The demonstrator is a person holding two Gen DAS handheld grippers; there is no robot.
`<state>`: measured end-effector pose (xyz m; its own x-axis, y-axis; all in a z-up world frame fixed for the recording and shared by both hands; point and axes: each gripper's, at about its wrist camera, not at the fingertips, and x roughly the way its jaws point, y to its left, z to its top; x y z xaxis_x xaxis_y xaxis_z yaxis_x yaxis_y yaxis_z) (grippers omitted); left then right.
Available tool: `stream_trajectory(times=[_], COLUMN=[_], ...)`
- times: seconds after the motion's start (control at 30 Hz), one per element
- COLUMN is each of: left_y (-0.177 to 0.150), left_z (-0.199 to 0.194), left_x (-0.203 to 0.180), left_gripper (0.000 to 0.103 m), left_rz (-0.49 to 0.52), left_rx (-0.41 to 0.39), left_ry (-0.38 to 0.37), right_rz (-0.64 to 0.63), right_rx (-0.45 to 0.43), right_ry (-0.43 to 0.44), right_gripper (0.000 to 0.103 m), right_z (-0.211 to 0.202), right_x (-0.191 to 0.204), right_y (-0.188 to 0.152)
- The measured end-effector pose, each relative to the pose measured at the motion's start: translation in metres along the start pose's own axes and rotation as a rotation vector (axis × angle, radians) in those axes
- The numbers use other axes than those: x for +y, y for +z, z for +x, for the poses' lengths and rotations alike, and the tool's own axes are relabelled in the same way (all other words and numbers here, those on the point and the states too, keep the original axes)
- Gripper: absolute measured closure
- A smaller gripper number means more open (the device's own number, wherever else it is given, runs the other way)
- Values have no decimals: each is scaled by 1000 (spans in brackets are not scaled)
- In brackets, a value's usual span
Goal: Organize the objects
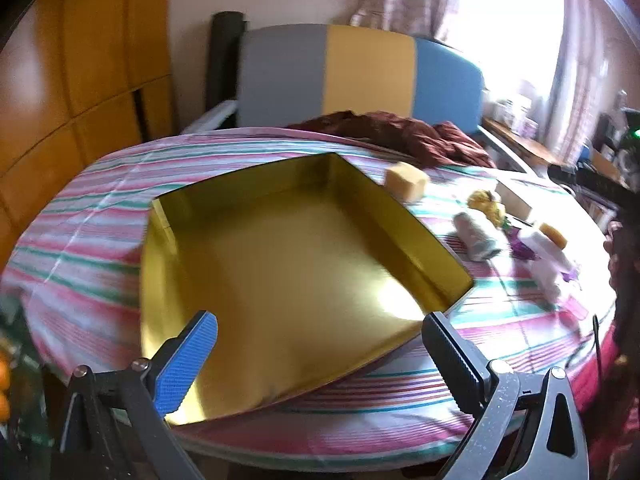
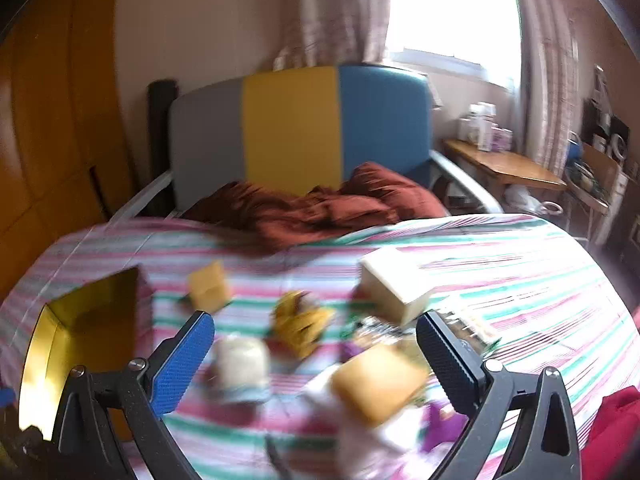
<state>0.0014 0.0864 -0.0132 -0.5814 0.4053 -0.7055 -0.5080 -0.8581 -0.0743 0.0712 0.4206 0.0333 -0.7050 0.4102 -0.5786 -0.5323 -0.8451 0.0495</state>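
Fingers (image 2: 182, 364) of the right gripper (image 2: 316, 360) spread as wide as possible, nothing held; same for the left gripper (image 1: 320, 360), empty above the near part of the tray (image 1: 420, 216).

Landmark: the gold tray on the striped cover (image 2: 520, 280). Empty inside, shallow, thin stiff walls, probably light and slippery; best left in place as the container.

Nearest to the right gripper, right of the tray: an orange sponge (image 2: 378, 384), lying on something white and blurred, not clear what. Likely soft and very light, squashes under pressure; best taken across its short sides with a gentle close.

Also right of the tray, close to it: a pale roll (image 2: 242, 360), maybe cloth or paper, hard to tell in the blur. Probably soft, may roll; best gripped across the middle.

A bit farther from the tray: a yellow bundle (image 2: 302, 326), loose and irregular, likely light. Purple bits (image 2: 440, 420) near the sponge, too blurred to name.

Farther right of the tray: a white box (image 2: 394, 288), stiff, flat faces, maybe wide for the jaws; narrow side better.

Just beside the far corner of the tray: a second sponge (image 2: 210, 286), same soft handling.

Beyond the tray: a brown blanket (image 2: 320, 208), limp.
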Motion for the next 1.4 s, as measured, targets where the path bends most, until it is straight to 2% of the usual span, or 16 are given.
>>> stream_trajectory(times=[0.1,0.2,0.33,0.47,0.6,0.83,1.07,1.27,1.3,1.33,1.37,1.4], left_y=[9,21,36,53,69,89,101,105,106,105,104,101], left_z=[6,10,22,43,67,116,160,195,200,208,213,218], left_x=[-17,-41,-70,-99,-131,-165,-186,-200,-202,-205,-206,-205], left_gripper=[0,0,0,0,0,0,1,4,6,14,24,41], left_rz=[30,95,170,190,241,275,246,217,216,222,221,206], left_rx=[7,-16,-8,38,82,160,248,314,320,333,348,375], left_ry=[-62,-101,-120,-195,-190,-172,-185,-149,-143,-128,-123,-149], right_rz=[46,97,239,373,479,514,503,514,516,517,517,516], right_rx=[-10,-14,-3,3,3,75,83,75,76,81,83,85], right_ry=[-37,-36,20,68,97,158,176,178,176,176,176,176], right_gripper=[0,0,0,0,0,0,0,0,0,0,0,0], right_z=[9,17,27,27,26,38,39,38,38,39,40,40], right_x=[-35,-63,-97,-121,-140,-141,-137,-138,-139,-139,-139,-139], right_y=[8,12,7,4,0,-4,-4,-4,-5,-5,-5,-5])
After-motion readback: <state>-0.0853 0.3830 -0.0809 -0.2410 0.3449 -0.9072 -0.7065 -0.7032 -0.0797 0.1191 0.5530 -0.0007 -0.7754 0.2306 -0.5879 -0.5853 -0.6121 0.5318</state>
